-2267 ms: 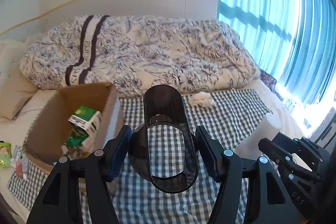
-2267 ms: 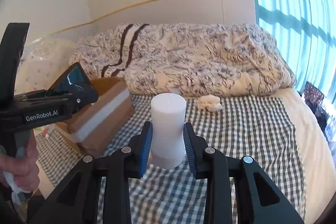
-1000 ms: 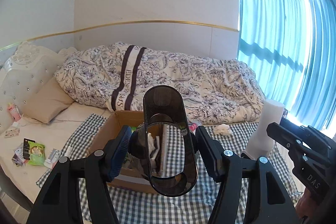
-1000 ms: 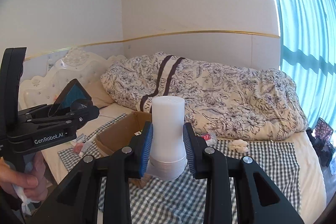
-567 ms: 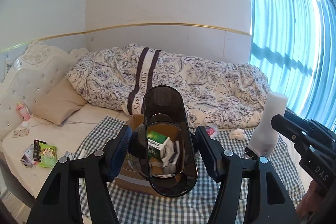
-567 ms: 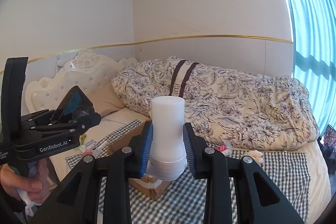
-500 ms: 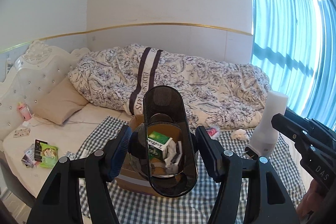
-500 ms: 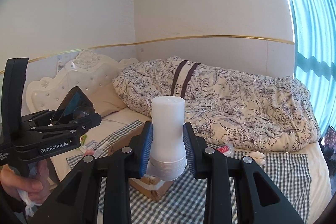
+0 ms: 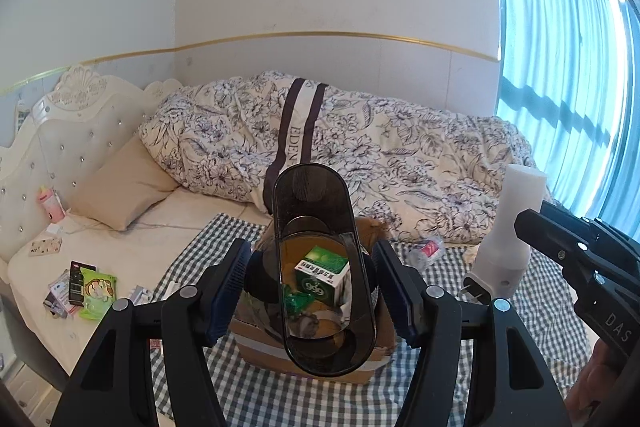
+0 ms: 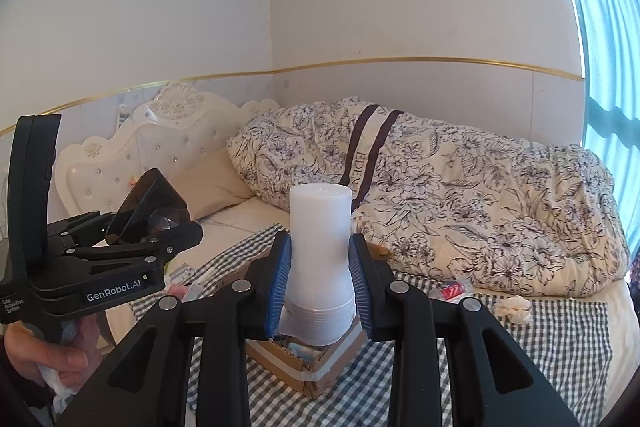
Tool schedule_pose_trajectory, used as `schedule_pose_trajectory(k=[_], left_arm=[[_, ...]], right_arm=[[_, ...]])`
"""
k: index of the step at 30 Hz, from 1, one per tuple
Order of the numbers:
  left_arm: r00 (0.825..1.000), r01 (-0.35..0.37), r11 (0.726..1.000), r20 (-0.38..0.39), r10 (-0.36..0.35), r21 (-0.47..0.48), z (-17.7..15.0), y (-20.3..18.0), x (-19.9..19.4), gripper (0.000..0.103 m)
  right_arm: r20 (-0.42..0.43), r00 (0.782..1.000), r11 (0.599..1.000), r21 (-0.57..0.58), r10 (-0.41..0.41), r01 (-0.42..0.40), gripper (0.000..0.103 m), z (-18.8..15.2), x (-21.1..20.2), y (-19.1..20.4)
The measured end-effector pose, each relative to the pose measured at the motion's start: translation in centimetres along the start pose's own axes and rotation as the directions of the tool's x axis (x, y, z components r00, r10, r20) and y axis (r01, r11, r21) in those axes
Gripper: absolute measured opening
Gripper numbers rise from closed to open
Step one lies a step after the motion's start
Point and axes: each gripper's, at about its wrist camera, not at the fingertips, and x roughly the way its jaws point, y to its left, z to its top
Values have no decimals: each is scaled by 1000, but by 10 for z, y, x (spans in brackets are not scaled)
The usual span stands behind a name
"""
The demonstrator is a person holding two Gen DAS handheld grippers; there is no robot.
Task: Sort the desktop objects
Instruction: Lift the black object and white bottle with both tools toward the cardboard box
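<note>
My left gripper (image 9: pixel 311 243) is shut on a dark, smoky translucent oval cover (image 9: pixel 308 187), held upright above the bed. Through the cover I see an open cardboard box (image 9: pixel 260 347) on the checked cloth, with a green carton (image 9: pixel 320 273) inside. My right gripper (image 10: pixel 320 251) is shut on a white cylindrical plug-in device (image 10: pixel 320 219), which hangs over the same box (image 10: pixel 316 371). In the left wrist view that device (image 9: pixel 516 227) sits at the right, its plug prongs showing. The right wrist view shows the left gripper (image 10: pixel 120 255) at the left, with the dark cover (image 10: pixel 148 203) in it.
A floral duvet (image 9: pixel 400 155) fills the back of the bed, with a tan pillow (image 9: pixel 124 187) by the white headboard. Snack packets (image 9: pixel 92 291) and a pink bottle (image 9: pixel 50 205) lie at the left. A red-labelled wrapper (image 9: pixel 428 249) and crumpled tissue (image 10: pixel 514 307) lie beyond the box.
Both grippers have lifted and drawn back from the checked cloth and swung left; the headboard and pillow have come into view. The box now sits under both held objects. Both grips are unchanged.
</note>
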Motion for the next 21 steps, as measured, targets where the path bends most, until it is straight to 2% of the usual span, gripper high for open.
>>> schedule_pose_trajectory(k=[8,17,19,21], left_arm=[[999,-11,1000,-44,10,-6,-5,18,36,65],[993,-19,1000,-113,16,-21,-22,37,91,65],[992,-20,1000,-127,17,-24,-26,40,102,65],[990,-21,999,-138,17,-26,-31,43,113,65]], right_arm=[[-45,999,1000,1,30,-30,30,-6,46,4],[-128,990,999,2,53,-53,29,-31,111,3],[-148,987,998,4,59,-59,28,-38,126,2],[-167,984,998,6,64,-64,19,-43,139,-1]])
